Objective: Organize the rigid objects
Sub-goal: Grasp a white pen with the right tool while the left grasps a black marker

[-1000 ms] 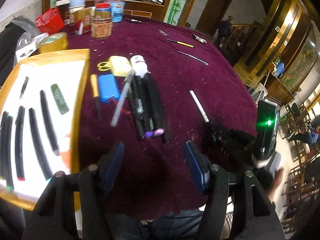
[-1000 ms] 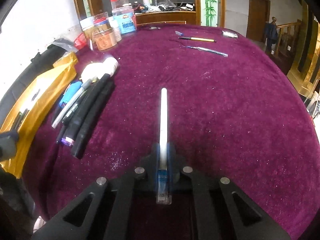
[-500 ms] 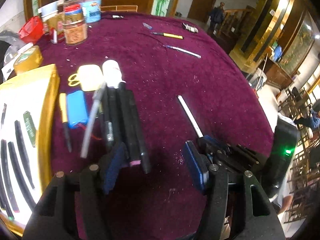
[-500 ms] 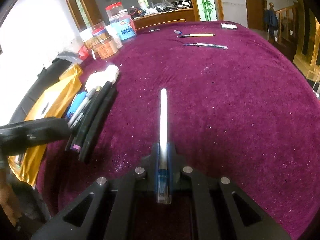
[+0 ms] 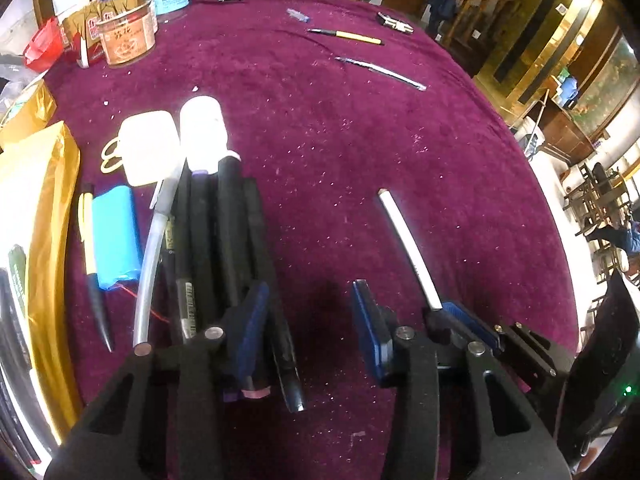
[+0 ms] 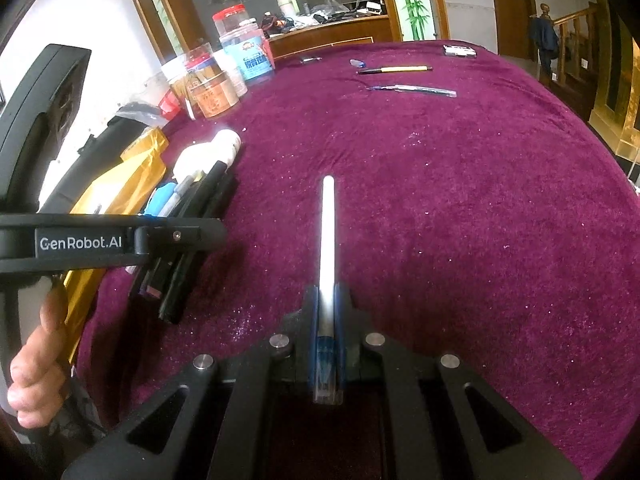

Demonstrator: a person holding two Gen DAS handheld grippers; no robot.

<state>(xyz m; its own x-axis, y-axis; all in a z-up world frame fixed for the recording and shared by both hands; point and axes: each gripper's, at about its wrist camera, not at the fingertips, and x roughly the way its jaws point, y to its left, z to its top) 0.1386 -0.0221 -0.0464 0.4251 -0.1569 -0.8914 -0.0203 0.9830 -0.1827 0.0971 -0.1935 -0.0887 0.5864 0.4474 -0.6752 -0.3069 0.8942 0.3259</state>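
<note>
Two hand-held grippers work over the table (image 5: 360, 128). The right hand-held gripper (image 6: 328, 300) is clamped tight on a white pen (image 6: 327, 232), which points straight out from its fingers, above the cloth and right of the marker bundle (image 5: 224, 248). The left hand-held gripper (image 5: 308, 320) stands wide apart and holds nothing; its left pad (image 5: 252, 328) sits over the near end of the bundle, its right pad clear of it. Left of the bundle lie a clear tube (image 5: 154, 256), a blue block (image 5: 114, 240) and a yellow pen (image 5: 90, 264). Beyond the bundle stands a white bottle (image 5: 202, 132); farther off, jars (image 5: 126, 34).
</note>
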